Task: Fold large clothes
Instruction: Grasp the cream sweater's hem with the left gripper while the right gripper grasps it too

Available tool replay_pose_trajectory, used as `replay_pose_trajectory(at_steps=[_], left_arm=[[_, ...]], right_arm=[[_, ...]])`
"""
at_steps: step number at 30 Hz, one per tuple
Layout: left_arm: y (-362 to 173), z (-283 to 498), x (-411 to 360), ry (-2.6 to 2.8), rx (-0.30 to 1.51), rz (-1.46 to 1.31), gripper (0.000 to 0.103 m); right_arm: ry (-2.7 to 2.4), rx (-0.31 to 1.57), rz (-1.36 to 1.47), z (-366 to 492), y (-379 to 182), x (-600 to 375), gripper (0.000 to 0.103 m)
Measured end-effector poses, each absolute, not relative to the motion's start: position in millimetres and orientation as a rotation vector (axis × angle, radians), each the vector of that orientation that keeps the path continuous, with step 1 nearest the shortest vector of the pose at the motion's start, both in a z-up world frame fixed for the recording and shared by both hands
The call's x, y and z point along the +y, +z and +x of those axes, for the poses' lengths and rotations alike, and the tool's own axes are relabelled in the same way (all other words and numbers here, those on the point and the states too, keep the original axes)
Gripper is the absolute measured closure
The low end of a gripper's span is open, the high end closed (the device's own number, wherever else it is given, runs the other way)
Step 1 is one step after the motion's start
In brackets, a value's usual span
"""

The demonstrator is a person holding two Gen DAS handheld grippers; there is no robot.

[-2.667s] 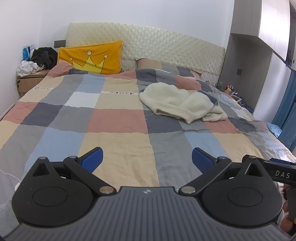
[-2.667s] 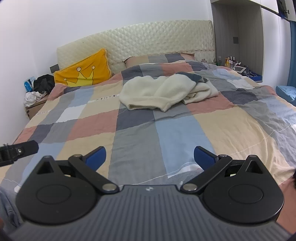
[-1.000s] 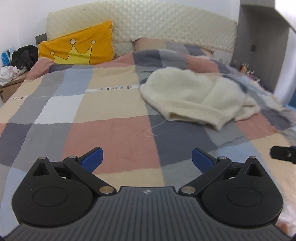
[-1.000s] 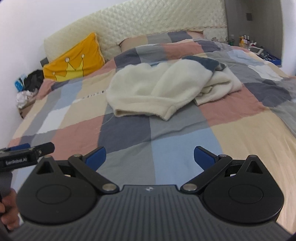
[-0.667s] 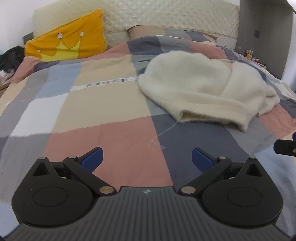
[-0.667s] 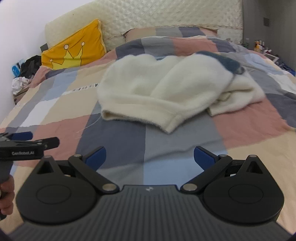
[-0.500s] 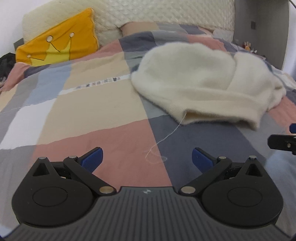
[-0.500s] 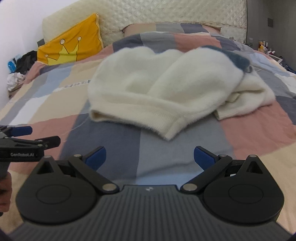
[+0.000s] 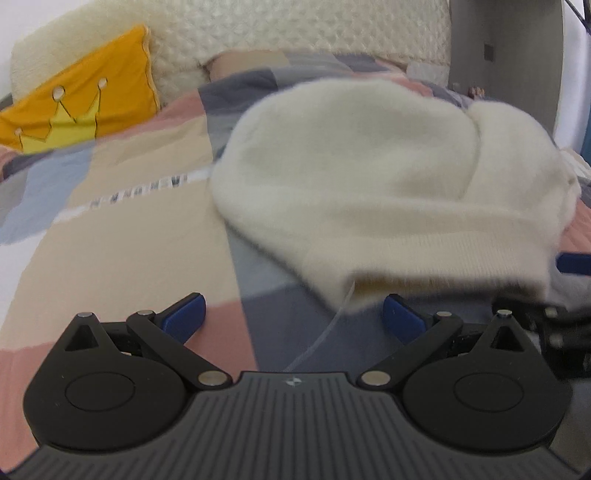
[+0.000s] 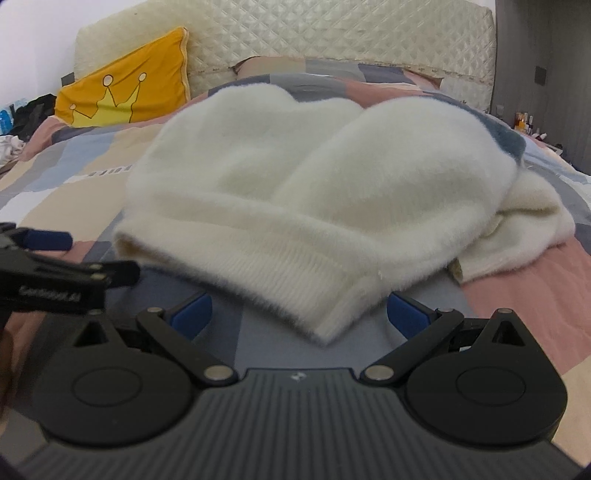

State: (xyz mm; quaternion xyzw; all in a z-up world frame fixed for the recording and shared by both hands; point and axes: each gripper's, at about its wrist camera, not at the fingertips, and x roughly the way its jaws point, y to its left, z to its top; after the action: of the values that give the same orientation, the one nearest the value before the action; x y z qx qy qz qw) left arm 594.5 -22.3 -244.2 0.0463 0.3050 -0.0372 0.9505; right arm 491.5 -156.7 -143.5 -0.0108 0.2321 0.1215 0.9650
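Note:
A fluffy cream sweater (image 9: 369, 177) (image 10: 295, 192) lies crumpled on the checked bedspread (image 9: 110, 229) (image 10: 524, 295). Its ribbed hem faces me. My left gripper (image 9: 293, 314) is open, and the hem's left corner sits just ahead of its right blue fingertip (image 9: 400, 317). A loose thread hangs from that corner toward the gripper. My right gripper (image 10: 299, 314) is open too, with the hem's lowest corner between its blue fingertips, untouched by either. The left gripper (image 10: 55, 266) shows at the left edge of the right wrist view.
A yellow crown pillow (image 9: 77, 107) (image 10: 125, 92) leans on the quilted headboard (image 10: 332, 33). Dark and white clothes (image 10: 22, 118) pile up at the far left. Small bottles (image 10: 526, 123) stand on a shelf at the right, beside a grey cabinet (image 9: 502, 59).
Both grippers have moved forward along the bed and now sit right at the sweater's hem. Both stay open throughout.

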Motion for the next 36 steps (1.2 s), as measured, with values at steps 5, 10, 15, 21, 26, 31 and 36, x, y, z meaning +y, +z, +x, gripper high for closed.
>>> replay_pose_trajectory(at_steps=[5,10,15,21,26,31,36], left_arm=[[-237.1,606.4,-33.9,-0.016,0.518,0.094,0.011],[-225.3,618.2,-41.4,-0.023,0.478,0.080,0.042],[-221.6,624.3,-40.0,-0.067,0.523,-0.006,0.086],[-193.0,601.3,-38.4,-0.052,0.486,-0.085,0.097],[-159.1,573.2,-27.1,-0.026,0.435,-0.122,0.097],[-134.8,543.7,-29.0,-0.036,0.414,-0.123,0.098],[-108.9,519.9,-27.3,-0.039,0.407,-0.127,0.098]], right_arm=[[0.252,0.422,-0.035,490.1,-139.7,-154.0,0.000],[0.267,0.373,0.008,491.1,-128.4,-151.5,0.000],[0.236,0.382,-0.046,502.3,-127.0,-137.3,0.000],[0.169,0.381,-0.047,504.6,-124.3,-138.1,0.000],[0.076,0.385,0.105,508.0,-110.7,-165.7,0.000],[0.008,0.431,0.221,500.4,-106.1,-186.1,0.000],[-0.032,0.411,0.249,472.2,-95.9,-199.8,0.003]])
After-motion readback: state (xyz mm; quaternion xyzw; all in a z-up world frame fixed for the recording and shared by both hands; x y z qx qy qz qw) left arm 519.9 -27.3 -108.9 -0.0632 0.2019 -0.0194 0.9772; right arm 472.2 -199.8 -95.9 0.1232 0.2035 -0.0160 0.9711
